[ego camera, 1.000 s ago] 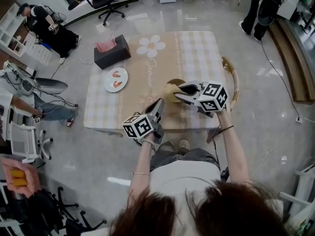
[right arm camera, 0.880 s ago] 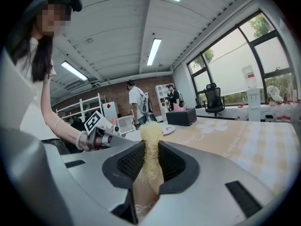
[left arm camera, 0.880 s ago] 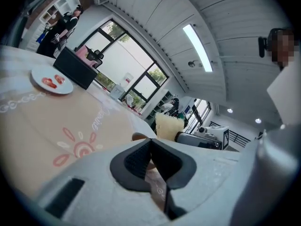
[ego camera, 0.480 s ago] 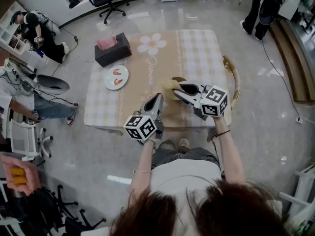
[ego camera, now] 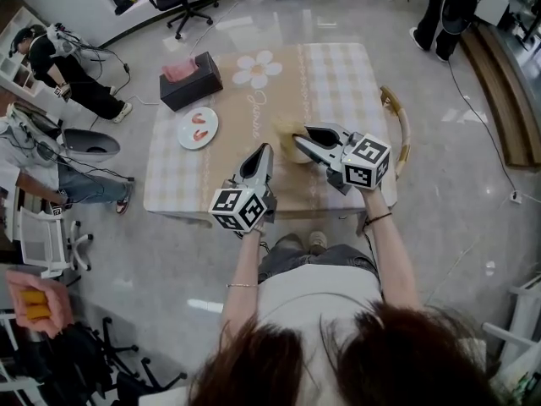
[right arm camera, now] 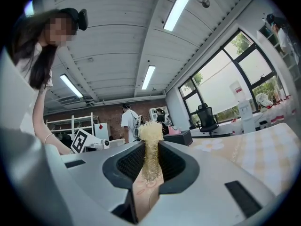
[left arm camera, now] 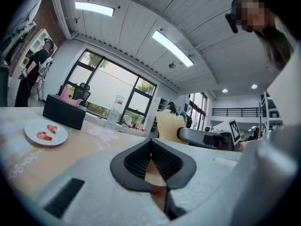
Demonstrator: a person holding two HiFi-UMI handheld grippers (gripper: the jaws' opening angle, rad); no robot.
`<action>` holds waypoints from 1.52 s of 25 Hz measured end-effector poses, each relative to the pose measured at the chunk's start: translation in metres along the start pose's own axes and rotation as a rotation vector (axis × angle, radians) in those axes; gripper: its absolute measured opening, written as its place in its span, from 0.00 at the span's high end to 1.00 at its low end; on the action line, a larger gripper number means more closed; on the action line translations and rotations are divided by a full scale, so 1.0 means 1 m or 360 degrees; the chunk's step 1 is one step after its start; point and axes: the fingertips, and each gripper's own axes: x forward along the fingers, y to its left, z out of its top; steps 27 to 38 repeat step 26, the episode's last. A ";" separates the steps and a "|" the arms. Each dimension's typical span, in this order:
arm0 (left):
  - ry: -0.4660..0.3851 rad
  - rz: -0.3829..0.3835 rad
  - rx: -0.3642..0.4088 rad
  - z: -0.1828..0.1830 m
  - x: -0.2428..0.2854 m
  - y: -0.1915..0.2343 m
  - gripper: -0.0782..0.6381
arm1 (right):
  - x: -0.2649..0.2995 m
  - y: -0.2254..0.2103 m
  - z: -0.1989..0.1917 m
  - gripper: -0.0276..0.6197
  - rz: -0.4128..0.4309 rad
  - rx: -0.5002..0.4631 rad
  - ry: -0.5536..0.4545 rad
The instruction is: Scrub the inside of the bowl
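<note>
Currently I see a table [ego camera: 338, 83] under a checked, flower-printed cloth, standing on a glossy tiled floor [ego camera: 473, 193] in an office with tall windows. A black tissue box [ego camera: 191, 83] and a white plate [ego camera: 198, 127] of pink food sit at its far left. My right gripper [ego camera: 297, 139] is clamped on a pale fibrous scrubber [right arm camera: 150, 140], held over the bowl [ego camera: 292, 152] near the table's middle; I cannot tell if they touch. My left gripper [ego camera: 264, 152] hangs just left of the bowl, its jaws together on nothing.
</note>
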 end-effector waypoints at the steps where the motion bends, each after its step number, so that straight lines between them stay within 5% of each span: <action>1: -0.0011 0.0002 0.0004 0.002 0.000 0.001 0.88 | 0.000 -0.001 0.002 0.84 -0.0003 0.0001 -0.0015; 38: -0.0124 0.0056 0.0063 0.032 0.002 0.000 0.88 | 0.003 0.000 0.025 0.84 0.0021 -0.0067 -0.0078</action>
